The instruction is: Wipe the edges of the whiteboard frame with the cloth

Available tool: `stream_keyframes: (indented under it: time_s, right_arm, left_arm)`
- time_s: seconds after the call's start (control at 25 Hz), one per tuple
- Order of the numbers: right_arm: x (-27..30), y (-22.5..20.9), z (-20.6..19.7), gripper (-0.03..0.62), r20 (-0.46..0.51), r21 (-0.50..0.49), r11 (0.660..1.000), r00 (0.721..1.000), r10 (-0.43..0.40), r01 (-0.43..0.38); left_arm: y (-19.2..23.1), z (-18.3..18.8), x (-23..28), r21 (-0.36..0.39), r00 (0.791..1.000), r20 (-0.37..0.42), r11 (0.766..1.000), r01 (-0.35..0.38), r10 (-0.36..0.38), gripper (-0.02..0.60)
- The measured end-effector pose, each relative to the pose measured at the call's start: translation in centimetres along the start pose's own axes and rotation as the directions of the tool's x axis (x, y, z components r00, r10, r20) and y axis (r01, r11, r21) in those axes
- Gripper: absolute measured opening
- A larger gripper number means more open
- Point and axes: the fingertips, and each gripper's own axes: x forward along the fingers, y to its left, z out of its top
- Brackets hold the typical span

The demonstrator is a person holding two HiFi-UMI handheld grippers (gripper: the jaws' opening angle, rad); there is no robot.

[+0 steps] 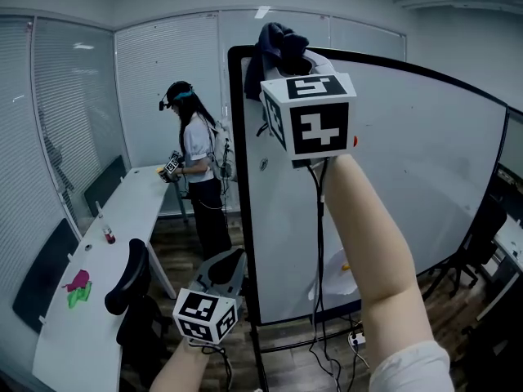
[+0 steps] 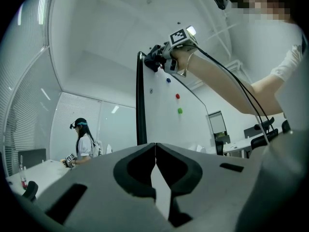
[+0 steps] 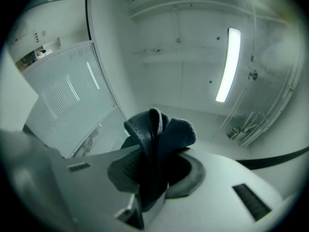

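Cloth, dark and bunched, is clamped between the jaws of the right gripper, with folds standing up above the pads. In the head view we see this gripper raised on an outstretched arm, pressing the cloth against the top left corner of the whiteboard frame, a thin black band around the whiteboard. The left gripper is held low, near the frame's left edge. Its jaws are clenched tip to tip with nothing between them, and it points up along the frame.

The board face is white. In the left gripper view we see 3 small magnets on it: 1 blue, 1 red and 1 green. Cables hang from the right gripper down in front of the board.

Left of the board runs a long white table. On it are a small bottle and a pink and green object, with a dark chair beside it. At the far end of the table stands a person, in front of a glass wall with blinds. The floor is wood.
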Motion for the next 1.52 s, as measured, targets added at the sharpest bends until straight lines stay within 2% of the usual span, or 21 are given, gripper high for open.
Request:
stream_keyframes:
  time_s: [0.24, 0.6, 1.08, 1.28, 1.52]
  right_arm:
    - [-1.0, -3.3, -1.1, 0.071, -0.002, 0.022, 1.000, 1.000, -0.011, 0.011]
    - [-2.7, -9.4, -2.2, 0.070, 0.019, 0.018, 0.999, 0.999, 0.050, -0.050]
    - [-5.8, -20.1, -5.6, 0.071, 0.007, 0.035, 0.998, 0.998, 0.056, -0.056]
    - [-6.5, -23.1, -6.8, 0.069, -0.017, 0.042, 0.996, 0.996, 0.085, -0.085]
    - [-7.5, -24.7, -8.0, 0.070, -0.038, -0.025, 0.997, 0.996, 0.075, -0.076]
  left_arm:
    - [-2.6, -0.1, 1.3, 0.011, 0.999, -0.012, 0.999, -0.042, 0.042, 0.020]
    - [-10.4, -0.3, 6.8, 0.024, 0.998, -0.007, 0.998, -0.063, 0.064, 0.019]
    - [-19.5, -2.1, 13.8, -0.036, 0.994, -0.021, 0.994, -0.105, 0.104, 0.020]
    - [-22.7, -1.7, 16.3, -0.035, 0.995, -0.017, 0.995, -0.098, 0.098, 0.020]
    - [-23.7, -2.4, 17.9, -0.050, 0.998, -0.013, 0.997, -0.066, 0.065, 0.020]
